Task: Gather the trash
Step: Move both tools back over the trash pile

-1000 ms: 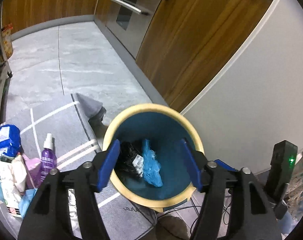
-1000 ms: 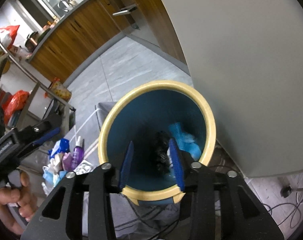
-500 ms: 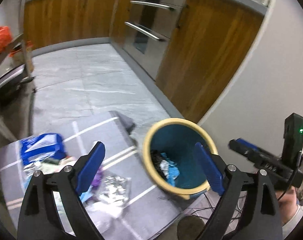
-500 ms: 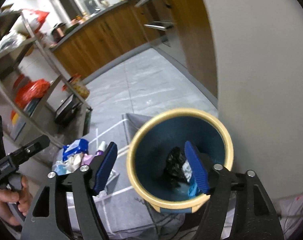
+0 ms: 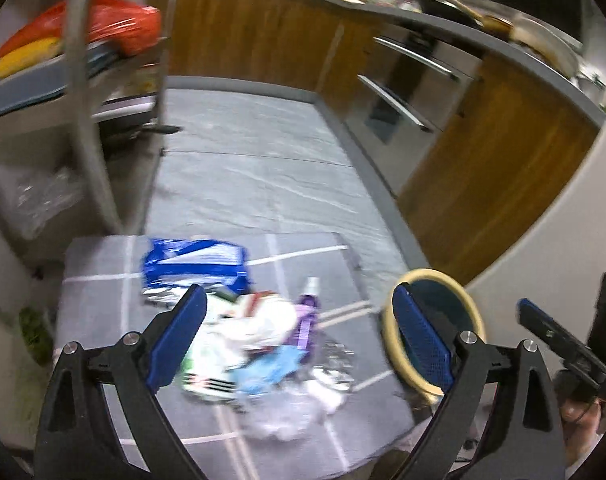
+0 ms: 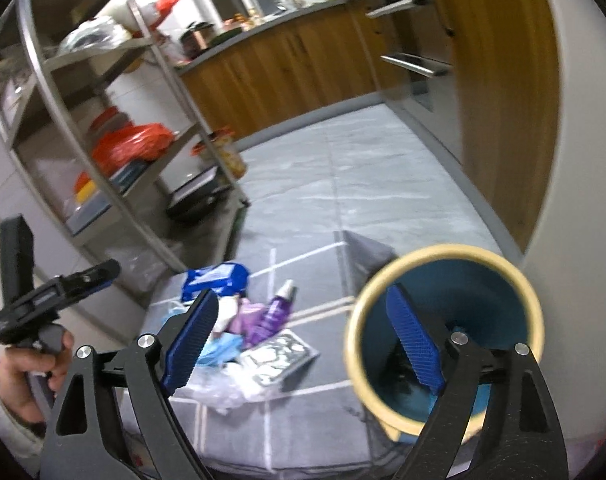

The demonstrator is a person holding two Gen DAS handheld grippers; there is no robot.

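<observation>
A pile of trash (image 5: 263, 340) lies on a grey mat (image 5: 99, 304): a blue pack (image 5: 195, 264), a purple spray bottle (image 5: 307, 320), a light blue glove (image 5: 271, 368) and clear plastic (image 5: 295, 400). My left gripper (image 5: 298, 290) hangs above the pile, wide open and empty. The round bin (image 5: 427, 272) with a yellow rim stands right of the pile. My right gripper (image 6: 303, 292) is raised beside the bin (image 6: 443, 250). Its jaws are opening and nothing is between them. Its right finger hides part of the dark trash inside the bin. A foil wrapper (image 6: 279, 354) lies by the bottle (image 6: 275, 312).
A metal shelf rack (image 6: 103, 120) with bags stands left of the mat. Wooden cabinets (image 5: 263, 40) and an oven (image 5: 407, 92) line the far side. A white wall (image 6: 583, 160) rises behind the bin. A person's hand (image 6: 27, 364) holds the left gripper's handle.
Both views swung from the bin's inside toward the trash pile on the mat. Both grippers rose and drew back from the bin, and their jaws spread much wider.
</observation>
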